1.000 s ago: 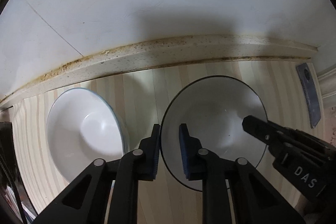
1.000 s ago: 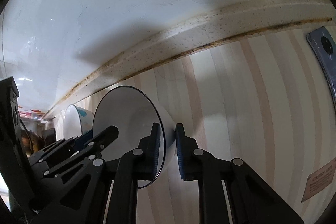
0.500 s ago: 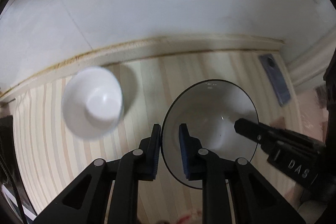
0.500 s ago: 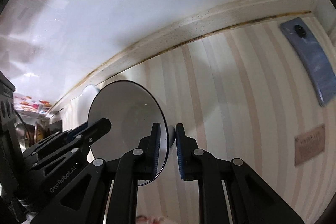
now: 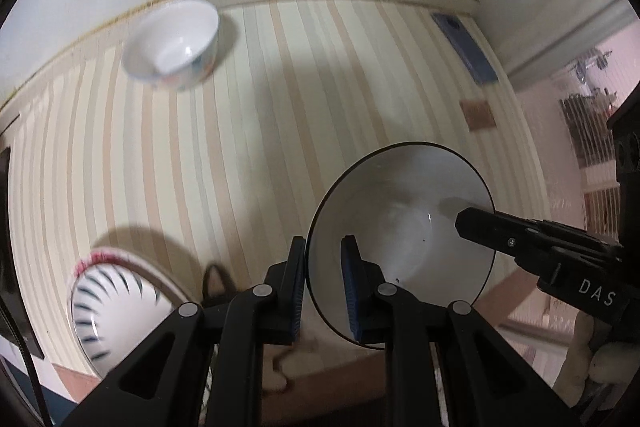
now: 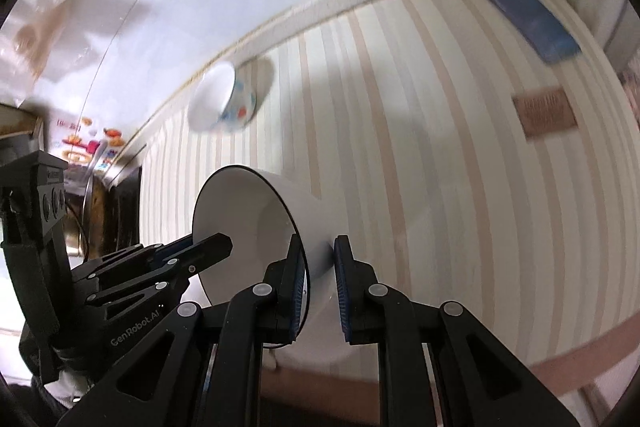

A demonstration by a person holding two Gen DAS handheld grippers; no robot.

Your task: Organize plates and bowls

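Striped tabletop [image 5: 280, 131]: gripped black-rimmed bowl [image 5: 400, 227] empty.

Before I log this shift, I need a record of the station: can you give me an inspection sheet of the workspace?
Surface: striped tabletop, against a white wall.
Job's things: black-rimmed white bowl held in the air; patterned bowl near the wall; striped bowl at the near edge.
Clutter: blue phone, brown card.
Grippers: left gripper and right gripper both clamp the black-rimmed bowl's rim.
Cables: nothing seen.
Surroundings: blurred room at right.
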